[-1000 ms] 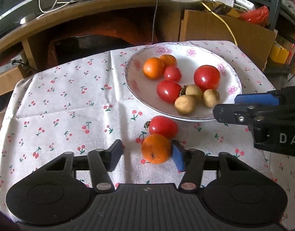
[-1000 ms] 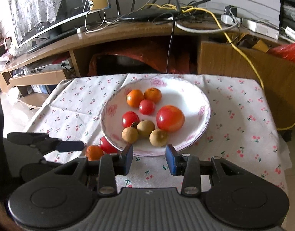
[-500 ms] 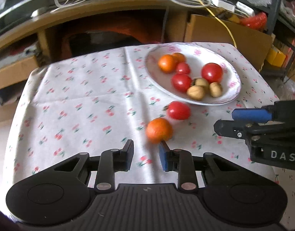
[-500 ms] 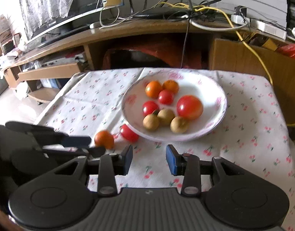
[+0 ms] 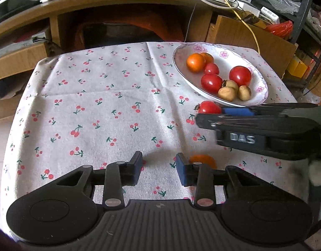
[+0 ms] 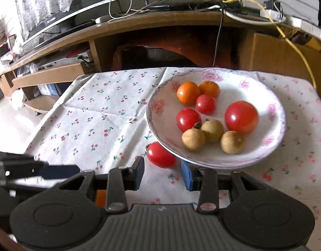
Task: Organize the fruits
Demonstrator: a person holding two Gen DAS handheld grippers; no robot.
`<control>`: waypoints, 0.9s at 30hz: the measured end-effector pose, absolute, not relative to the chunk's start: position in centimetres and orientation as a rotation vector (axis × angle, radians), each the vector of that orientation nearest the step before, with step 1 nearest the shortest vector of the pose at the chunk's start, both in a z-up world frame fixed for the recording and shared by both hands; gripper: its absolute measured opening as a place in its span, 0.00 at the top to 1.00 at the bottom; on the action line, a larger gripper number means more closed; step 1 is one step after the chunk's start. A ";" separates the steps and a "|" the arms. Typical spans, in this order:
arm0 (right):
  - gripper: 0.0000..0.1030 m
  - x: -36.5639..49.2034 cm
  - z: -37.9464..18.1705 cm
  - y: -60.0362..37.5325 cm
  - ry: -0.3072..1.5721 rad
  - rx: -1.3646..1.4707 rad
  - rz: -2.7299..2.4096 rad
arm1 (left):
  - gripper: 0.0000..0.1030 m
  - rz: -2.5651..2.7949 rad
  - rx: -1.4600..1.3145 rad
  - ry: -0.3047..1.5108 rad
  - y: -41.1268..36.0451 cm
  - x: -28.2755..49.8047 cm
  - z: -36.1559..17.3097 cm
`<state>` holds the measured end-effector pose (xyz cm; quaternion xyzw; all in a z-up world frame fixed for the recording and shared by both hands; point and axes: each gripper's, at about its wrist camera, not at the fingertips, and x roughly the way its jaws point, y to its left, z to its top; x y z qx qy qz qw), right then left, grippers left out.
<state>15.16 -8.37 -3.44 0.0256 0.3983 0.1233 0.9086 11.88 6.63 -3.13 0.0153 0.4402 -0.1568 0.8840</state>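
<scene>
The only legible writing was "DAS", in raised letters on the side of the right gripper [image 5: 240,115] where it crossed the left wrist view.

The left gripper [image 5: 159,170] stood with its jaws apart and nothing between them, over bare cherry-print tablecloth [image 5: 97,108]. A loose orange [image 5: 203,160] lay on the cloth just right of its right finger, half hidden behind it. The right gripper [image 6: 162,172] was likewise open and empty, its fingers near a loose tomato [image 6: 160,154] that sat on the cloth against the near-left rim of the plate [image 6: 273,108].

The plate occupied the far right part of the table and held two oranges, three tomatoes and three small brown fruits. The cloth's left half lay open, with its near and left edges dropping off to the floor; a wooden desk [image 5: 122,2] closed the far side.

In the right wrist view the loose orange showed only as an orange sliver [image 6: 100,198] beneath the gripper body, probably the same fruit. That view alone showed a monitor [image 6: 55,6] on the desk.
</scene>
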 end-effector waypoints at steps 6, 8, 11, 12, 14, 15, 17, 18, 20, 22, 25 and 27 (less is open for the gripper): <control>0.67 14.8 -3.7 -6.9 0.784 -0.019 0.227 | 0.50 -0.336 0.061 0.921 6.7 11.3 -3.1; 0.67 14.5 -3.7 -7.3 0.791 -0.018 0.232 | 0.49 -0.346 0.060 0.924 6.9 11.1 -3.0; 0.68 13.6 -3.2 -8.6 0.811 0.019 0.245 | 0.49 -0.362 0.066 0.919 6.6 10.7 -2.8; 0.68 13.1 -2.9 -9.0 0.815 0.021 0.248 | 0.49 -0.369 0.068 0.916 6.4 10.6 -2.7; 0.68 11.8 -2.6 -10.0 0.825 -0.002 0.243 | 0.49 -0.380 0.070 0.908 6.0 10.5 -2.6; 0.68 11.3 -2.5 -10.5 0.834 -0.010 0.241 | 0.48 -0.387 0.069 0.904 5.8 10.5 -2.5; 0.68 10.2 -2.3 -11.6 0.852 -0.023 0.236 | 0.44 -0.399 0.059 0.901 5.5 10.5 -2.2; 0.68 9.6 -2.1 -12.1 0.860 -0.030 0.234 | 0.42 -0.406 0.058 0.901 5.3 10.4 -2.1; 0.68 8.7 -1.9 -12.8 0.882 -0.043 0.233 | 0.41 -0.421 0.068 0.902 4.8 10.3 -2.0; 0.68 7.8 -1.9 -13.3 0.904 -0.062 0.234 | 0.41 -0.434 0.082 0.904 4.1 10.2 -2.1; 0.68 6.7 -1.8 -13.9 0.925 -0.086 0.240 | 0.41 -0.455 0.099 0.908 2.8 10.2 -2.3; 0.68 6.2 -1.5 -14.4 0.933 -0.096 0.239 | 0.41 -0.467 0.108 0.911 1.9 10.4 -2.4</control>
